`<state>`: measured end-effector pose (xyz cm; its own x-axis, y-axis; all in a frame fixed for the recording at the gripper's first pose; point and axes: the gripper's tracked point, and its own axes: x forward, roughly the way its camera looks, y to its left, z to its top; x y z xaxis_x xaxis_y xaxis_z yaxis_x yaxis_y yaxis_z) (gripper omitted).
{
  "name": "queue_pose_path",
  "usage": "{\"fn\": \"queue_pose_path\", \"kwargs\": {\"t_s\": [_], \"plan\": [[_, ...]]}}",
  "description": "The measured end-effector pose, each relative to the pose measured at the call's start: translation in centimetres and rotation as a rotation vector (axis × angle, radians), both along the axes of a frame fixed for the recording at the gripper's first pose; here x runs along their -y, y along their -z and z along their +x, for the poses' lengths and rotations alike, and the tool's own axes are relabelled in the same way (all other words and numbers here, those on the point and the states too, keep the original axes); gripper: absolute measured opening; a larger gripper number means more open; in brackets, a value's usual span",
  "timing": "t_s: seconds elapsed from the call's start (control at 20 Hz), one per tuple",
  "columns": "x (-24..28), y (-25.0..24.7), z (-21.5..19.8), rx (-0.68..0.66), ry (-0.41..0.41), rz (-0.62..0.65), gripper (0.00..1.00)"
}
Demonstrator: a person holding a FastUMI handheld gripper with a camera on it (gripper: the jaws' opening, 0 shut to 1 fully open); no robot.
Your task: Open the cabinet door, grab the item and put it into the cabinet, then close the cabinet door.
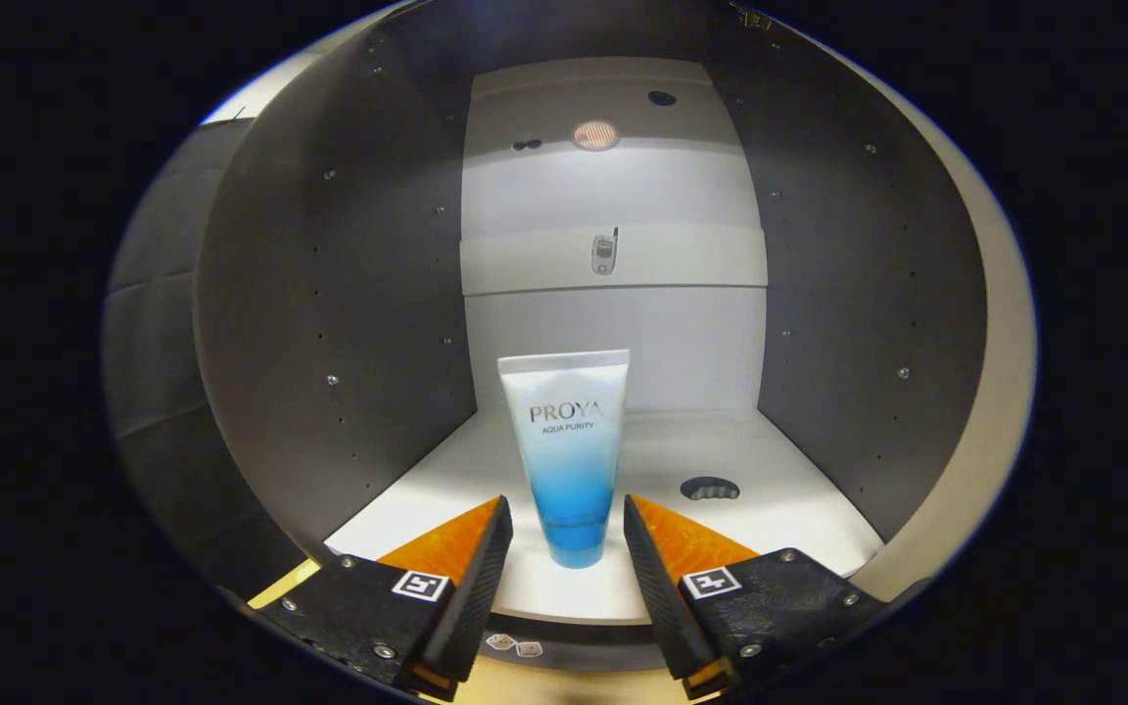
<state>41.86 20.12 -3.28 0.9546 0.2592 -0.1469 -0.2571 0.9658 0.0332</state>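
The tube (pixel 569 455) is standing cap-down on the cabinet floor (pixel 799 534), just ahead of the gripper (pixel 564 534) and centred between its two fingers. The fingers are standing apart, with a visible gap on each side of the tube; neither pad is touching it. Judgement: the item is already sitting inside the cabinet, so the placing step looks done and the door closing is what remains.

Why cap-down: the flat cap is giving it a stable base, crimped end up. It is sitting near the front edge of the floor, probably so the gripper only has to reach just past the lip. The spread fingers are leaving clearance to pull straight out without tipping it.

Beyond the tube, a dark cut-out (pixel 709 488) is showing in the floor off the right finger. Further back, a shelf (pixel 681 259) is crossing the back wall with a small phone-like object (pixel 604 254) on it; too small to be sure what it is. A round disc (pixel 595 134) is sitting higher up; purpose unclear.

The tube's base is partly masked by glare off the floor. The gripper body behind the fingers is cut off. Two small pale bits (pixel 515 646) are lying below the front lip, too blurred to identify.
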Motion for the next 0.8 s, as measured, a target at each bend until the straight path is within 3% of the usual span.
{"fn": "queue_pose_path", "kwargs": {"t_s": [0.3, 0.8], "plan": [[0.3, -2.0, -5.2, 0.031, 0.016, 0.0, 0.92], [1.0, -6.3, -18.8, 0.125, 0.059, 0.038, 0.93]]}}
